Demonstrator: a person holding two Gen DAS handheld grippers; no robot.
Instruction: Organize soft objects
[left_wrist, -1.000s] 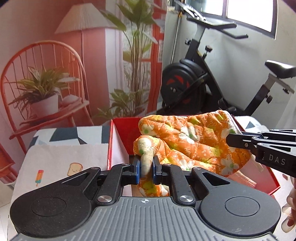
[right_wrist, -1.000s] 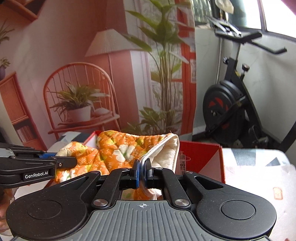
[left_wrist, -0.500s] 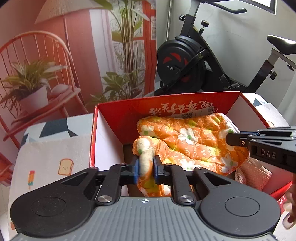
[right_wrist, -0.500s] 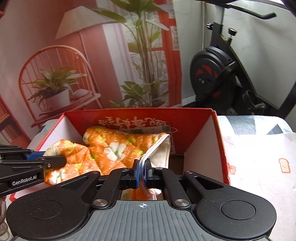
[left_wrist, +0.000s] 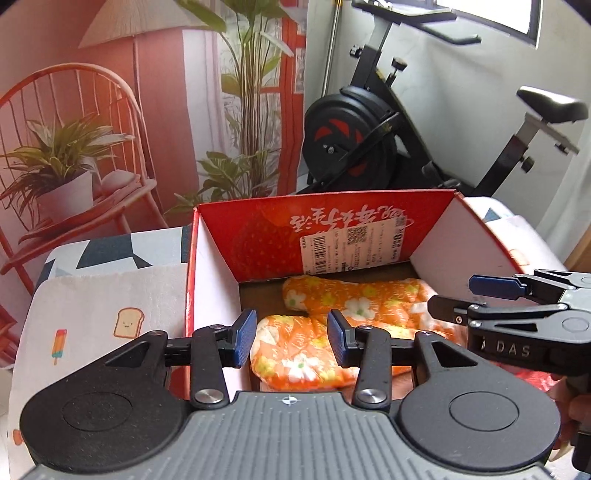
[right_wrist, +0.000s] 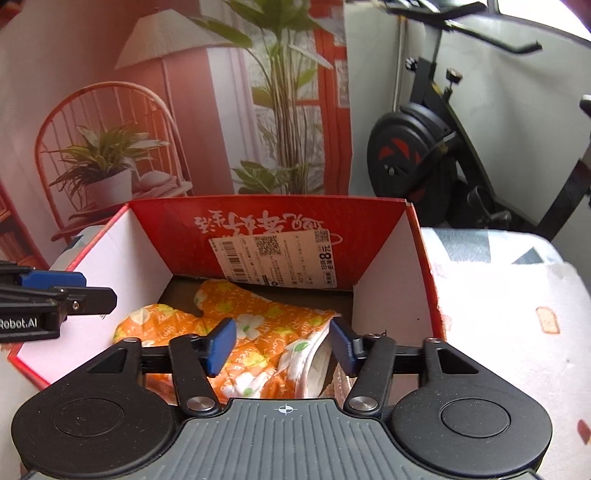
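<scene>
We note an orange floral oven mitt (left_wrist: 332, 325) lying on the floor of the red cardboard box (left_wrist: 321, 236), low in the middle of both frames; in the right wrist view the same oven mitt (right_wrist: 258, 332) shows its white lining toward the lower right. The box stands on a table cover printed with toast and ice lollies (left_wrist: 92, 314); its far wall carries white lettering and a shipping label (left_wrist: 354, 247). The left gripper (left_wrist: 291, 341) sits at the bottom centre of its view with its jaws opening, blue pads apart on either side of the mitt's near lobe, neither pad pressing the cloth as far as we can see. The right gripper (right_wrist: 282, 347) is likewise low centre in its own view, jaws opening, the mitt's cuff between the pads but free of them. In the left wrist view the right gripper also juts in from the right edge, over the box's right wall. In the right wrist view the left gripper enters from the left edge, beside the box's white left wall. Behind the box, upper right in both frames, stands a black exercise bike (left_wrist: 369, 133); upper left is a backdrop with an orange chair and potted plant (left_wrist: 62, 155).
</scene>
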